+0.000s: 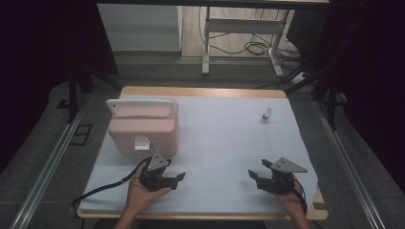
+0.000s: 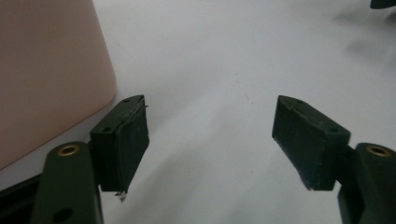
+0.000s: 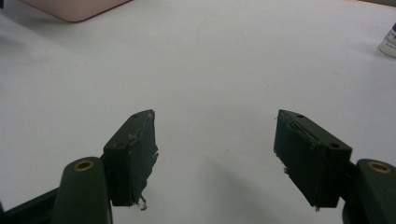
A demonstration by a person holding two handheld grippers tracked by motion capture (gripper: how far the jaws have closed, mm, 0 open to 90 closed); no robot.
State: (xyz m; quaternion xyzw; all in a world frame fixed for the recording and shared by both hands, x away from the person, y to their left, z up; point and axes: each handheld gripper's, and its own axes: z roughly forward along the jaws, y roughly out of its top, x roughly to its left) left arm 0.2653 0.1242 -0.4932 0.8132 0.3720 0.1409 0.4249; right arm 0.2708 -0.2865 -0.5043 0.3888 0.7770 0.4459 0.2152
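Observation:
A pink lidded box (image 1: 143, 129) with a white handle and a white front latch stands on the left of the white table cover (image 1: 224, 138). A small white bottle (image 1: 267, 114) stands far back on the right. My left gripper (image 1: 180, 178) rests low just in front of the box, jaws open and empty; its own view has the box's rounded corner (image 2: 46, 79) at the left. My right gripper (image 1: 256, 168) sits near the front right, open with nothing between its jaws. In its view the bottle (image 3: 387, 44) is at the right edge and the box (image 3: 74, 7) at the top left.
The wooden table's edge (image 1: 200, 90) shows beyond the cover. A desk frame with cables (image 1: 248, 43) stands on the floor behind. Metal rails (image 1: 52, 157) run along both sides of the table.

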